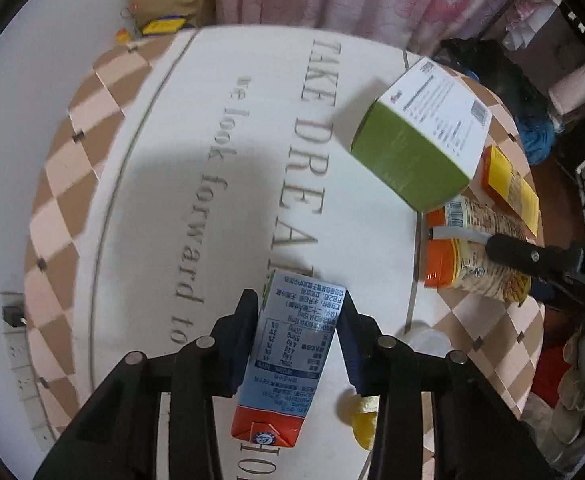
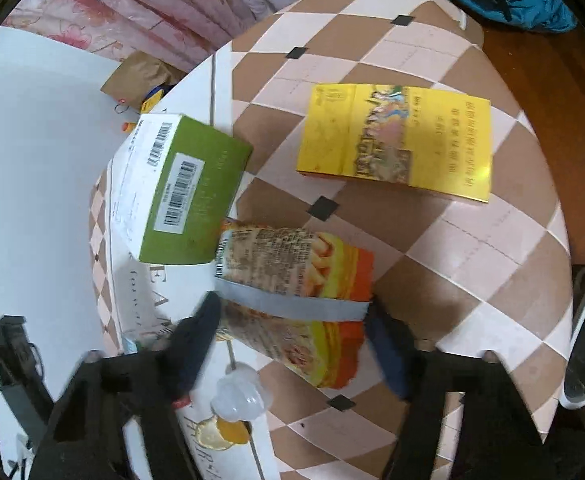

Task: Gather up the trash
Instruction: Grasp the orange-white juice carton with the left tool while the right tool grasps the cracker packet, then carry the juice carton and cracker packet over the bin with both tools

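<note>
My left gripper (image 1: 298, 344) is clamped on the carton (image 1: 288, 356), whose long axis runs along the fingers with the orange end toward me. My right gripper (image 2: 292, 344) is wide open, straddling the nearer of two taped chip cans (image 2: 292, 300). Those lie crosswise on the table (image 2: 472, 260), orange ends right.

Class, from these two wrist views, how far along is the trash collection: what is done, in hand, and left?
Done: no bin or bagged trash shows, so nothing can be counted collected. In hand: the left gripper clamps the drink carton; the right gripper straddles the taped snack packs, jaws still apart. Left: the green box and yellow box.
</note>
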`<state>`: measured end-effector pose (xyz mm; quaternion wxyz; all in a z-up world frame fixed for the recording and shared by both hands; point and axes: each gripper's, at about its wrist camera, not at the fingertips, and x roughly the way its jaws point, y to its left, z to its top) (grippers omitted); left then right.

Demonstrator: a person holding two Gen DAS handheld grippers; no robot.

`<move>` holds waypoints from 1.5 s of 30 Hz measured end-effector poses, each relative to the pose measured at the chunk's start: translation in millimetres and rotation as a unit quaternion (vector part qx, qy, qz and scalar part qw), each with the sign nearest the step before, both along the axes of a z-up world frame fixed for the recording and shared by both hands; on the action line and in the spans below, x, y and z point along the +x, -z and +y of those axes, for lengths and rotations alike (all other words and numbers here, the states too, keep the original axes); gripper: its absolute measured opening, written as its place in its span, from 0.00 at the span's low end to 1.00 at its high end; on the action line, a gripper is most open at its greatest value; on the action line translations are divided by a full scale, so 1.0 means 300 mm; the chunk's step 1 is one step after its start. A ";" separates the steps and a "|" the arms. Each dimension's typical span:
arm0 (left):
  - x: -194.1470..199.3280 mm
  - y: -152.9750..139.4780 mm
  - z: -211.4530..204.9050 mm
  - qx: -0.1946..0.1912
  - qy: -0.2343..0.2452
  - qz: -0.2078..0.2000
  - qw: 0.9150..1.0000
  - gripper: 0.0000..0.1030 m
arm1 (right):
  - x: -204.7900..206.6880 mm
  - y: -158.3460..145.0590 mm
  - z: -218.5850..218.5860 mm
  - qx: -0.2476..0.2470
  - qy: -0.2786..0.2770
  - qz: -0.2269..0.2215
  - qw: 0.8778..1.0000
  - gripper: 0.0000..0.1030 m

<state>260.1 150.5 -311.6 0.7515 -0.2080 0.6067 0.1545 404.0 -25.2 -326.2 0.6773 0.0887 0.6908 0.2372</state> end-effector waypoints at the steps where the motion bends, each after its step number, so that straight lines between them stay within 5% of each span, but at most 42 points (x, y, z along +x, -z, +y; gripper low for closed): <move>1: -0.011 0.013 -0.006 0.000 0.004 0.007 1.000 0.35 | -0.003 -0.002 0.003 -0.004 0.000 -0.005 1.000 0.59; 2: -0.020 0.018 -0.012 0.007 0.007 0.010 1.000 0.35 | -0.009 -0.005 0.010 -0.001 -0.003 -0.010 1.000 0.46; 7: -0.082 0.015 -0.047 0.047 0.000 0.004 0.999 0.31 | -0.044 -0.058 0.031 -0.019 -0.030 -0.053 0.998 0.24; 17: -0.234 -0.159 -0.127 0.114 -0.031 -0.052 0.992 0.31 | -0.182 -0.266 0.009 -0.029 -0.071 -0.149 0.986 0.19; 25: -0.163 -0.351 -0.218 0.120 -0.025 -0.115 0.986 0.31 | -0.287 -0.462 -0.131 -0.015 -0.076 -0.211 0.974 0.17; 37: -0.089 -0.614 -0.598 0.084 0.065 -0.208 0.972 0.31 | -0.288 -0.734 -0.636 -0.025 -0.009 -0.273 0.962 0.17; 45: 0.044 -0.584 -0.950 0.035 0.146 -0.211 0.966 0.31 | -0.262 -0.683 -1.087 -0.097 0.042 -0.260 0.960 0.17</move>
